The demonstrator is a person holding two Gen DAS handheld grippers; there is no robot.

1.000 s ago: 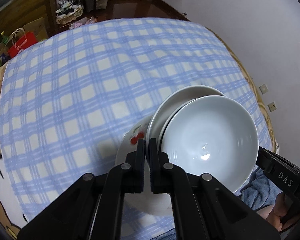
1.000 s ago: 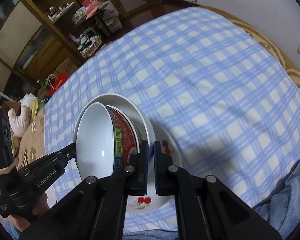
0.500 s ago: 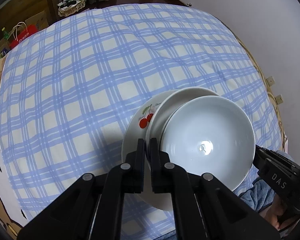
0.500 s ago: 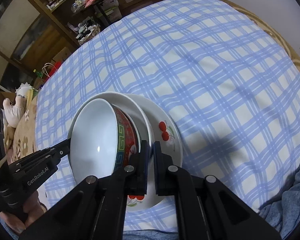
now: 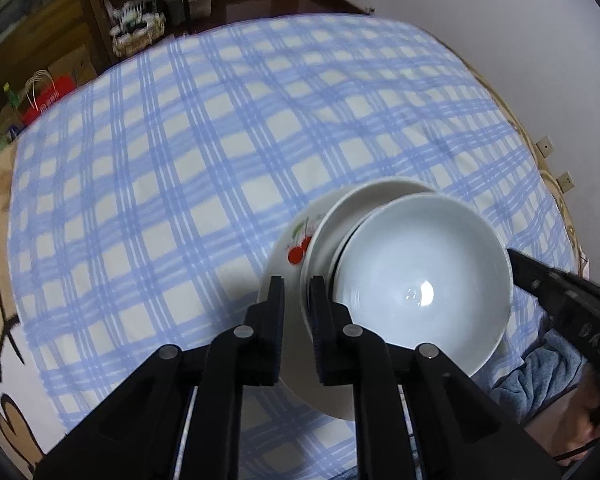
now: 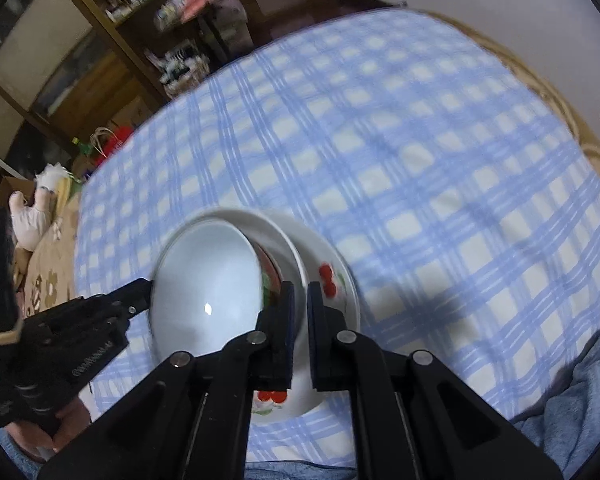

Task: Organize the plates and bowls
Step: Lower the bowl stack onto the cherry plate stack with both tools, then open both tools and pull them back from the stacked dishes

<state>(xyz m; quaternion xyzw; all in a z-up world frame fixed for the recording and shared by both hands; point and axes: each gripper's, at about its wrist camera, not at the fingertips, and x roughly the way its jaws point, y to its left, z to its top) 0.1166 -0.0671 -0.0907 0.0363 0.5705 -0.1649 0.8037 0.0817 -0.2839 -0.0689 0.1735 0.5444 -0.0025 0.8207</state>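
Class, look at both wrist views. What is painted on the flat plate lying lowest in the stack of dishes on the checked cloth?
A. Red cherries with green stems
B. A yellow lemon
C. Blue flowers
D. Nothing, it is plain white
A: the plate under the two bowls shows red cherries with green stems near its rim, and the right wrist view shows cherries on it too.

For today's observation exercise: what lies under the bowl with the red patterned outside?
The bowl sits in a plain white dish, which rests on a cherry-printed plate on the checked cloth. Where they touch underneath is covered from view.
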